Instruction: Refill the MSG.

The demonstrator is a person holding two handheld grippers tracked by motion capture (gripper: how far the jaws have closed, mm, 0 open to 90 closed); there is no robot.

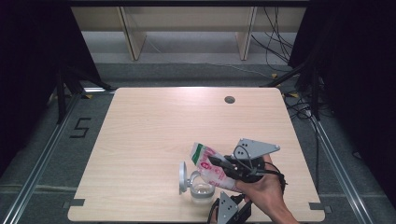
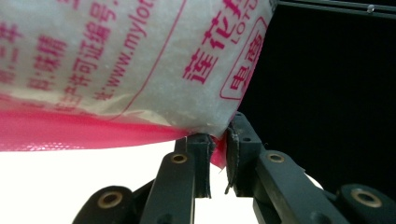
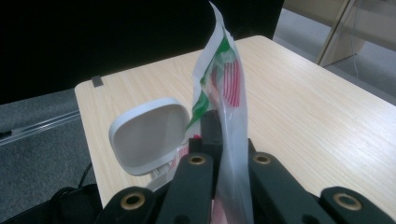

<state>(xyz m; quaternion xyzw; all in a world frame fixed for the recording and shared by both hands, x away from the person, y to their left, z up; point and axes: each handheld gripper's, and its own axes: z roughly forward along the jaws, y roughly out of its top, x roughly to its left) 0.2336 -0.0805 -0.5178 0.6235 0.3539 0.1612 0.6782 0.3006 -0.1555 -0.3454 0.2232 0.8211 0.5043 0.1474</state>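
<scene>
Near the front edge of the tabletop (image 1: 140,140), right of its middle, a plastic bag (image 1: 210,164) with pink and green print is held tilted above a clear glass container (image 1: 201,191). The bag's green-printed end points up and to the left in the high view, while its lower end lies over the container's mouth. A white lid (image 1: 182,178) stands open on edge at the container's left side, and the container rests on the tabletop.

The right hand-held gripper (image 1: 223,164) is seen closed on the bag; in the right gripper view its jaws are pressed together on the thin plastic (image 3: 224,93), with the white lid (image 3: 149,133) just beyond them. It is carried by a hand (image 1: 261,189) coming in from the bottom edge.

The left hand-held gripper (image 2: 217,149) is seen nearly closed on a pink corner of the bag (image 2: 140,60), which is filled with white grains. In the high view this gripper (image 1: 229,210) sits at the tabletop's front edge, just below the container. A dark round hole (image 1: 229,99) is set in the far part of the tabletop.
</scene>
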